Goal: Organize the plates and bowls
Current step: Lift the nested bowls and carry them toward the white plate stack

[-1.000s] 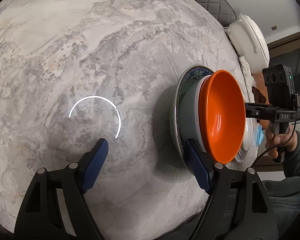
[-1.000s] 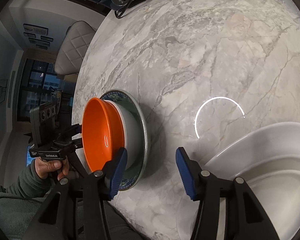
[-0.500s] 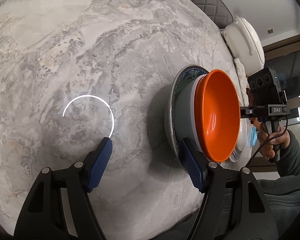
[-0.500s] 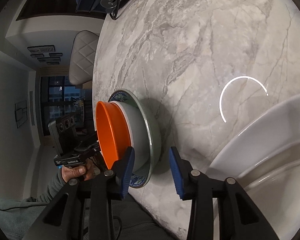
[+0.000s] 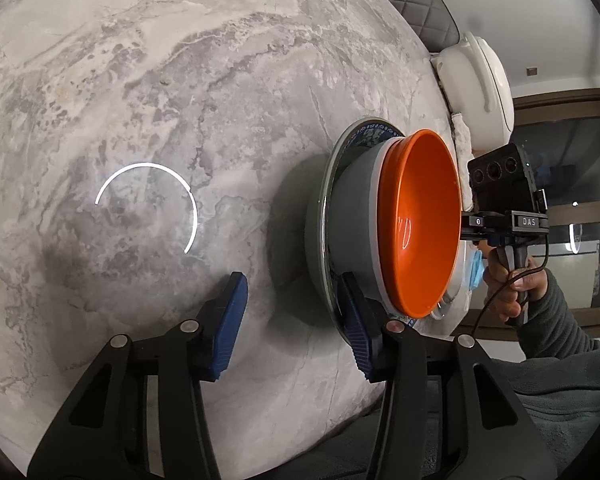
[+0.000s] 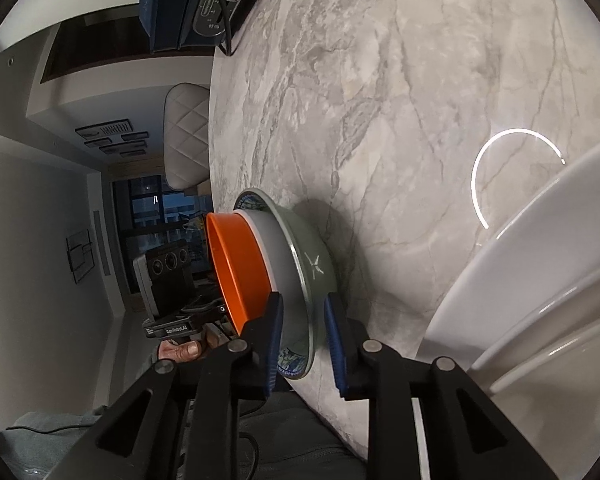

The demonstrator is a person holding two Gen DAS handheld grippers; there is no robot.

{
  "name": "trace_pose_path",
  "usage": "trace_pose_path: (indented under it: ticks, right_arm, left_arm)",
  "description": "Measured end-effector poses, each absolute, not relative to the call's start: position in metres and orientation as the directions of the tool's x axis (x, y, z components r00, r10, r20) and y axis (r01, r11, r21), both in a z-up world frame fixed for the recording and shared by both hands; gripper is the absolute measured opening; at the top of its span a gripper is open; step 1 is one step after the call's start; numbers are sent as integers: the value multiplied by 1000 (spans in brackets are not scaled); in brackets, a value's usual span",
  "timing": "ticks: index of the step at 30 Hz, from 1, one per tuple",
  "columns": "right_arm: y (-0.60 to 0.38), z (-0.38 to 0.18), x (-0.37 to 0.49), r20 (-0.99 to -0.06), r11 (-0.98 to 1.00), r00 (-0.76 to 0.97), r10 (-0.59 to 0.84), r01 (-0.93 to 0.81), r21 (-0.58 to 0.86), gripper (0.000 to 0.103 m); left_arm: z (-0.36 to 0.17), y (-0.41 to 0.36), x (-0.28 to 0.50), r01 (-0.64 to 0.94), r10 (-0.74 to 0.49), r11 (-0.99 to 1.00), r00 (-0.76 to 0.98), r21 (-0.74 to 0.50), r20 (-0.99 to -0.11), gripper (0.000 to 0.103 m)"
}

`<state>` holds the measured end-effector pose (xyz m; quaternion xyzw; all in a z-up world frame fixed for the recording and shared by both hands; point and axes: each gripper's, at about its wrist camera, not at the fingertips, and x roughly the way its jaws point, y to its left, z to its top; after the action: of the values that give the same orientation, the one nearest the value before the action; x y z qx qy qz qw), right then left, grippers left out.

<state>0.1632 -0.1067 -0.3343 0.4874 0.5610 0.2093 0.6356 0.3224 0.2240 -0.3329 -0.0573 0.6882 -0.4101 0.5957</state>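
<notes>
An orange bowl [image 5: 422, 224] sits nested in a grey bowl [image 5: 352, 216], which stands on a blue-patterned plate [image 5: 370, 130] on the marble table [image 5: 160, 100]. My left gripper [image 5: 294, 326] is open and empty, its right finger close to the plate's rim. In the right wrist view the same stack shows: orange bowl [image 6: 236, 268], grey bowl [image 6: 288, 264], plate [image 6: 320, 264]. My right gripper [image 6: 302, 338] has its jaws narrowly apart, astride the plate's near rim.
A large white dish [image 6: 540, 280] lies at the right of the right wrist view. A white lidded appliance [image 5: 480, 80] stands beyond the stack. A dark blue device with a cable [image 6: 196, 4] sits at the table's far edge. Quilted chairs [image 6: 186, 136] stand around the table.
My right gripper has moved toward the stack and narrowed its jaws around the plate's rim. My left gripper has drifted slightly and stayed open.
</notes>
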Motion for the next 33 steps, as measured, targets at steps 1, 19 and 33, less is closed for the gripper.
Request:
trace_pose_path:
  ticks: [1,19,33]
  right_arm:
    - [-105,-332,165,-515,449,274,812,271,851,25]
    - [-91,-334,172,-556,502,253,792,249,828,12]
    - [-84,-329,180,-611,575,255,749,207,791,12]
  left_arm:
    - [-332,224,322,407,-576,654,-279,-638,-768,37]
    - [-328,216,316,404,-599,633,-284,-660,-748,14]
    - [-323,217,313,442,-577,652,-236,-616,-782,12]
